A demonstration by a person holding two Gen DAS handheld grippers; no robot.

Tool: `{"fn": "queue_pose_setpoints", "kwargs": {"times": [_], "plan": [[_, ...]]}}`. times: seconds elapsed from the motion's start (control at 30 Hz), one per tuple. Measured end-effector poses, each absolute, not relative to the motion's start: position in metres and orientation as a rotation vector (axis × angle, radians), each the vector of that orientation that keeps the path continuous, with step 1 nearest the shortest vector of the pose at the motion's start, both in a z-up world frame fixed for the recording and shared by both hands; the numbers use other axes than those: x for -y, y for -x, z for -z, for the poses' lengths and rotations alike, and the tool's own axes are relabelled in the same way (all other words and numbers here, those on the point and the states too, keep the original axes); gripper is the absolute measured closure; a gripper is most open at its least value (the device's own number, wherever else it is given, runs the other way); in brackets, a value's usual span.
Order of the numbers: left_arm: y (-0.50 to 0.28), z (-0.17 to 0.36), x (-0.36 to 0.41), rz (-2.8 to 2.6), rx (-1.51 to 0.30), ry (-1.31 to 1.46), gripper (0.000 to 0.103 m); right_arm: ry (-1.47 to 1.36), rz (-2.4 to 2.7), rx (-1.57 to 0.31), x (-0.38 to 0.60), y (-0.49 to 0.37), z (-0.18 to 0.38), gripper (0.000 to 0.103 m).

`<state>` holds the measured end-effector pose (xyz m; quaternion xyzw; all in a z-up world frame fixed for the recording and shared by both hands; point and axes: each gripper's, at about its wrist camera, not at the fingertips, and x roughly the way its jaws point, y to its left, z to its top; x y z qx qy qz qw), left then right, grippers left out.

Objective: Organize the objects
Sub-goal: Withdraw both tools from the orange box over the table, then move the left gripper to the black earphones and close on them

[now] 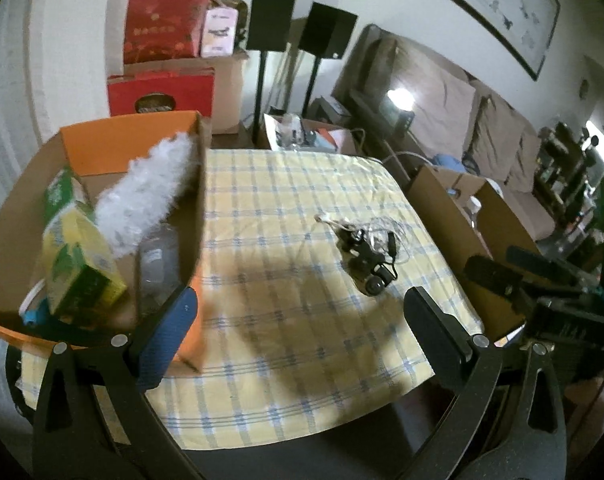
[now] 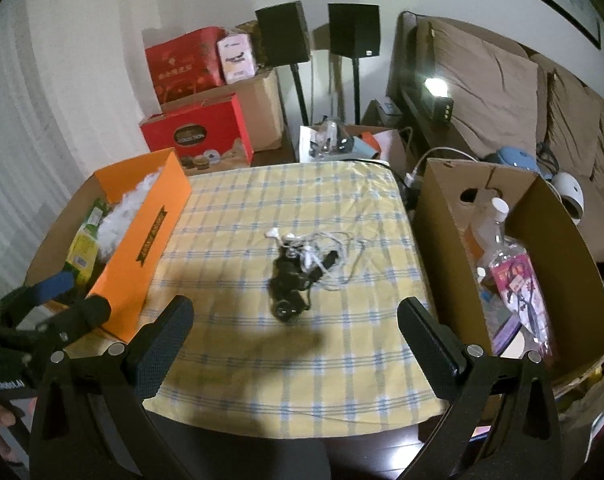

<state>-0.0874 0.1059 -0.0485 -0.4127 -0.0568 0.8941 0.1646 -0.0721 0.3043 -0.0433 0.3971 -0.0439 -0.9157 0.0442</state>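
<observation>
Right wrist: hand-held gripper [image 2: 295, 334] agape, empty.

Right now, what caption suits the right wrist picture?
Open tool above black gadget and white cables between two boxes.

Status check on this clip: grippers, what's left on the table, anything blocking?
Left gripper and right gripper open, empty. Black gadget tangled with white earphone cable alone on checked cloth. Orange box left, brown box right. Nothing blocking.
</observation>
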Motion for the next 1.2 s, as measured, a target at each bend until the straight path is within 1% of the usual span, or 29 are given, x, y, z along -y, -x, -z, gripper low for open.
{"fn": "queue_pose_setpoints", "kwargs": {"times": [0.23,0.57,0.7,0.8,0.9,0.97,1.17,1.2], "plan": [[0.087,0.063,-0.125,-2.475,0.126,1.181,0.0,-1.24,2.825,0.207,-0.336,0.074,0.049,0.0],[0.088,0.091,-0.158,-2.371,0.073,1.198,0.0,-1.275,2.818,0.271,-0.351,0.072,0.067,0.001],[0.095,0.101,-0.168,-2.349,0.053,1.193,0.001,-1.292,2.808,0.28,-0.354,0.07,0.076,0.004],[0.105,0.109,-0.172,-2.323,0.072,1.211,0.001,-1.298,2.802,0.267,-0.353,0.069,0.081,0.006],[0.115,0.118,-0.173,-2.301,0.107,1.247,0.007,-1.306,2.799,0.27,-0.353,0.069,0.086,0.012],[0.121,0.122,-0.174,-2.293,0.112,1.26,0.008,-1.314,2.786,0.295,-0.354,0.07,0.09,0.018],[0.13,0.135,-0.182,-2.265,0.103,1.283,0.014,-1.335,2.767,0.311,-0.354,0.071,0.101,0.019],[0.131,0.136,-0.184,-2.261,0.103,1.286,0.016,-1.336,2.763,0.306,-0.353,0.071,0.102,0.019]]}}
